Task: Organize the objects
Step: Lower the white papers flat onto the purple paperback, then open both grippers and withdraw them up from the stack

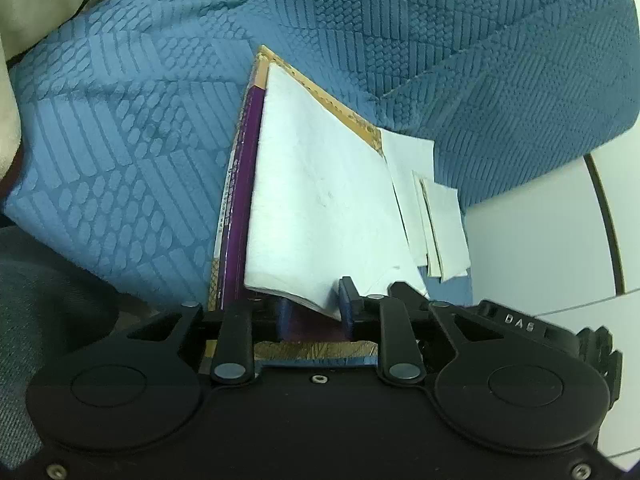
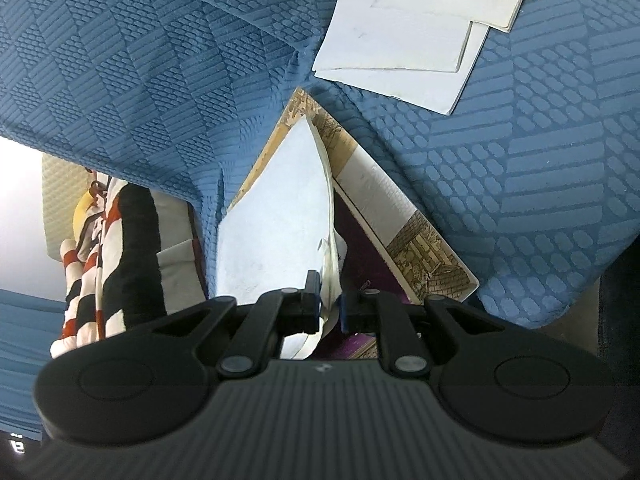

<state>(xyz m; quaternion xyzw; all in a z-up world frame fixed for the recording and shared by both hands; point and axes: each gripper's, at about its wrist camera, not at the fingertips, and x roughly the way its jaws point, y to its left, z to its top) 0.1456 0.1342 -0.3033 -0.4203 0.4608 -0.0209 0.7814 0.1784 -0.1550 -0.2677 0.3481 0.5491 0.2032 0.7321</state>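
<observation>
A book with a purple and tan illustrated cover [image 1: 239, 216] lies open on the blue patterned bedspread [image 1: 120, 140]. Its white pages [image 1: 320, 200] are lifted. My left gripper [image 1: 316, 312] stands over the book's near edge, its blue pads apart. A page corner hangs between them and the purple cover shows through the gap. In the right wrist view the same book [image 2: 400, 216] lies with its white pages [image 2: 276, 216] raised. My right gripper [image 2: 330, 308] is shut on the near edge of those pages. Loose white papers [image 2: 420, 32] lie stacked beyond the book.
The loose white papers [image 1: 444, 224] sit right of the book near the bed's edge, with a white surface [image 1: 540, 240] past it. A striped red, black and white cloth [image 2: 108, 248] lies left of the bedspread [image 2: 540, 160]. A cream pillow [image 1: 8, 80] is at far left.
</observation>
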